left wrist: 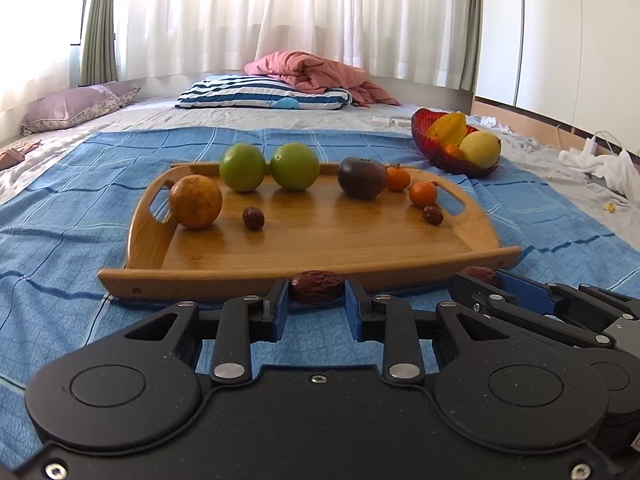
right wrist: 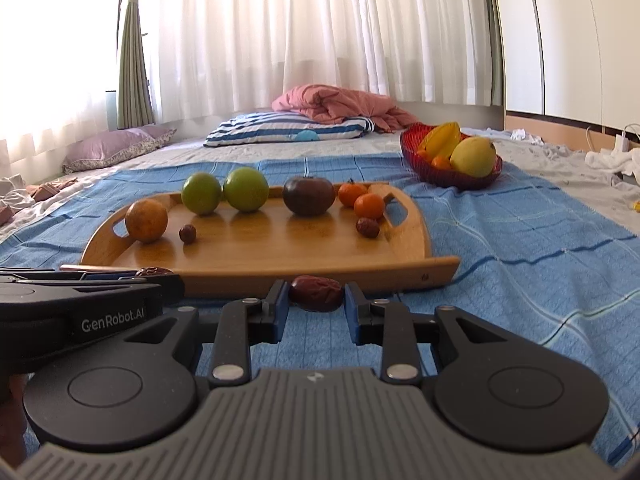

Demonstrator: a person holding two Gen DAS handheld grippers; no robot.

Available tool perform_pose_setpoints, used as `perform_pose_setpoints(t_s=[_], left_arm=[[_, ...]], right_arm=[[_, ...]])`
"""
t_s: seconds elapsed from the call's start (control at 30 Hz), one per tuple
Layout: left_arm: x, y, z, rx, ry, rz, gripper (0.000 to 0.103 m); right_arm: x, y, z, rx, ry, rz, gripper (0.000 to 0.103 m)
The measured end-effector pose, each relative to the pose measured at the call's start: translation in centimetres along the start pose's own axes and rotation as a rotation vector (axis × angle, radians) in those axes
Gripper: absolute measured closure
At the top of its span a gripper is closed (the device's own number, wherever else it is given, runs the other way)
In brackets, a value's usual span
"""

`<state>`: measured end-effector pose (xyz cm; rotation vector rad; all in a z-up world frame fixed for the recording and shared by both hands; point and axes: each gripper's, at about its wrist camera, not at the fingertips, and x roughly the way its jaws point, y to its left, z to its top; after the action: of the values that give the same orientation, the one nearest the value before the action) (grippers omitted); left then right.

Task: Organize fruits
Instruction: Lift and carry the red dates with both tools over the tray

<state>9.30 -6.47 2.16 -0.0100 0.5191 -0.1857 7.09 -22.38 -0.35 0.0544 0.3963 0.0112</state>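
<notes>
My left gripper (left wrist: 317,294) is shut on a red date (left wrist: 317,287), just in front of the near rim of the wooden tray (left wrist: 312,276). My right gripper (right wrist: 316,295) is shut on another red date (right wrist: 316,293), also before the tray (right wrist: 320,276). On the tray lie an orange (left wrist: 195,201), two green fruits (left wrist: 242,167) (left wrist: 294,166), a dark tomato (left wrist: 362,178), two small orange fruits (left wrist: 423,193) and two dates (left wrist: 253,218) (left wrist: 432,215). The right gripper shows at the right of the left wrist view (left wrist: 486,278).
A red bowl (left wrist: 436,152) with starfruit, a yellow fruit and an orange one sits on the blue cloth at the back right. A striped pillow (left wrist: 260,94), pink blanket and purple pillow lie behind. White cloth and cables lie at the far right.
</notes>
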Motion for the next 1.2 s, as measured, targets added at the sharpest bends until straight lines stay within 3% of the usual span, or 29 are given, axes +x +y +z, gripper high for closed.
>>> perform_pose_setpoints(t_s=[0.43,1.2], left_arm=[[1.3,-0.3,2.6,-0.016,-0.002,-0.058,0.075],[5.5,0.7,5.1,-0.034,0.014,-0.040,0.075]], right_arm=[[1.1,-1.4,2.3,-0.004,-0.056,-0.023,0.069],[6.0,-0.8,4.0,-0.021,-0.008,0.020,0.068]])
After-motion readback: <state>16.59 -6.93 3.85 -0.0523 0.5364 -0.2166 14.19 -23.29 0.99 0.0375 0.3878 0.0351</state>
